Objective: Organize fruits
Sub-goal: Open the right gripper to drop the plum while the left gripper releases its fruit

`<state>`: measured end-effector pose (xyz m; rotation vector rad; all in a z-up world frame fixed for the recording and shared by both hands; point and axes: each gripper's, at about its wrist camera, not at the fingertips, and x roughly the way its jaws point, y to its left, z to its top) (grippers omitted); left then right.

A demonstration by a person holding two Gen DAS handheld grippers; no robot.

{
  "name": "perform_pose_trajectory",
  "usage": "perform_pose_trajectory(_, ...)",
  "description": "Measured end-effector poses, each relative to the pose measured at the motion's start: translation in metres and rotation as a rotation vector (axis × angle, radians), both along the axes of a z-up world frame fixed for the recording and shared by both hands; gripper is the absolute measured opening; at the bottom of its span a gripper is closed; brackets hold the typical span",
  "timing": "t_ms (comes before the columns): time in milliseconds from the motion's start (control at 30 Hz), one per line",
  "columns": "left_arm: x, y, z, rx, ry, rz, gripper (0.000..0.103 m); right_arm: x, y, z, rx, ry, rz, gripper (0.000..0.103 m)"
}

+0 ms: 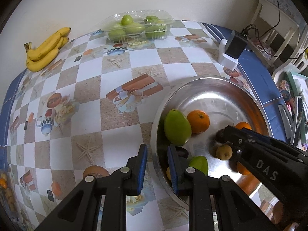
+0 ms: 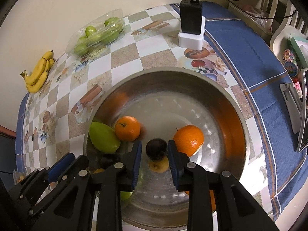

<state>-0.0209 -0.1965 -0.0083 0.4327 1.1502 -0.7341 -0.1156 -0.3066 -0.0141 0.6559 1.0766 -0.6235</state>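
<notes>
A wide steel bowl (image 1: pixel 211 77) (image 2: pixel 173 70) holds a green mango (image 1: pixel 177 127) (image 2: pixel 104 137), oranges (image 1: pixel 198 121) (image 2: pixel 188 140) and smaller fruits. My left gripper (image 1: pixel 156 148) straddles the bowl's near-left rim, one finger outside and one inside, shut on it. My right gripper (image 2: pixel 154 143) (image 1: pixel 221 134) points down into the bowl. A small dark round fruit (image 2: pixel 156 147) lies between its fingertips, on top of a yellow fruit (image 2: pixel 158 164). A thin gap shows between the dark fruit and the left pad, so the jaws stand slightly open around it.
A bunch of bananas (image 1: pixel 46 50) (image 2: pixel 37 75) lies at the far left by the wall. A clear plastic box of green fruits (image 1: pixel 138 28) (image 2: pixel 96 34) stands at the back. A black device on a white stand (image 1: pixel 233 47) (image 2: pixel 191 23) sits behind the bowl. Clutter lies beyond the right table edge.
</notes>
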Motion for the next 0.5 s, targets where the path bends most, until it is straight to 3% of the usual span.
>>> perform_pose_trajectory(267,0.005,0.004,-0.001,0.012,-0.001,0.031,0.025,-0.001,0.002,0.012,-0.021,-0.018,-0.001,0.034)
perform_pose_trajectory(333,0.009,0.006,-0.002,0.023,-0.003,0.056,0.036,-0.001,0.002,0.013,-0.025,-0.017,0.001,0.034)
perform_pose_trajectory(400,0.012,0.009,-0.004,0.033,-0.009,0.085,0.066,0.000,0.002,0.012,-0.028,-0.010,0.003,0.041)
perform_pose_trajectory(467,0.017,0.013,-0.005,0.040,-0.011,0.111,0.066,0.000,0.002,0.011,-0.025,-0.003,0.001,0.059)
perform_pose_trajectory(500,0.019,0.015,-0.006,0.042,-0.008,0.124,0.068,0.000,0.002,0.010,-0.024,-0.002,-0.001,0.061)
